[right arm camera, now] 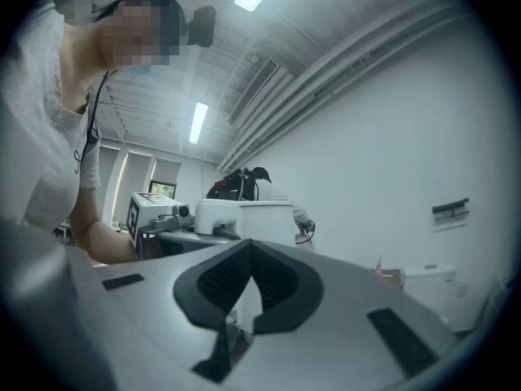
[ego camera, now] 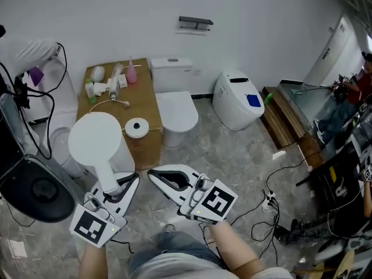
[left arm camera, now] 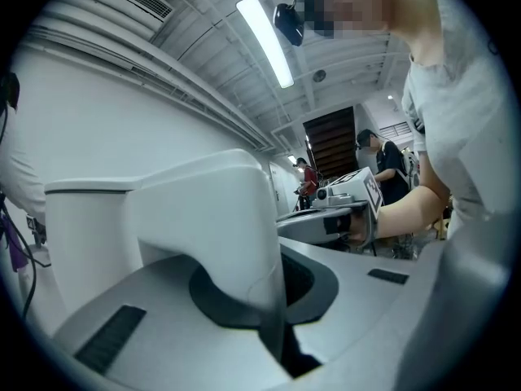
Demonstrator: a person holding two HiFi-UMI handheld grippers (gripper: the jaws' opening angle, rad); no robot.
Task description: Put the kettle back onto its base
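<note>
In the head view a white kettle (ego camera: 95,137) hangs at the left, seen from above with its round lid up. My left gripper (ego camera: 120,183) is shut on the kettle's handle (ego camera: 108,179). The left gripper view shows the white handle (left arm camera: 213,218) clamped between the jaws, with the kettle body (left arm camera: 89,243) to its left. The round white base (ego camera: 137,127) lies on the wooden table (ego camera: 146,100), just right of the kettle. My right gripper (ego camera: 153,175) floats right of the left one over the floor, shut with nothing in it. Its pads (right arm camera: 213,293) meet in the right gripper view.
Bottles and small items (ego camera: 110,81) crowd the table's far end. A white toilet (ego camera: 174,106) stands beside the table and a second white unit (ego camera: 237,100) further right. Cables (ego camera: 268,203) lie on the marble floor. A black round device (ego camera: 34,192) sits at the left edge.
</note>
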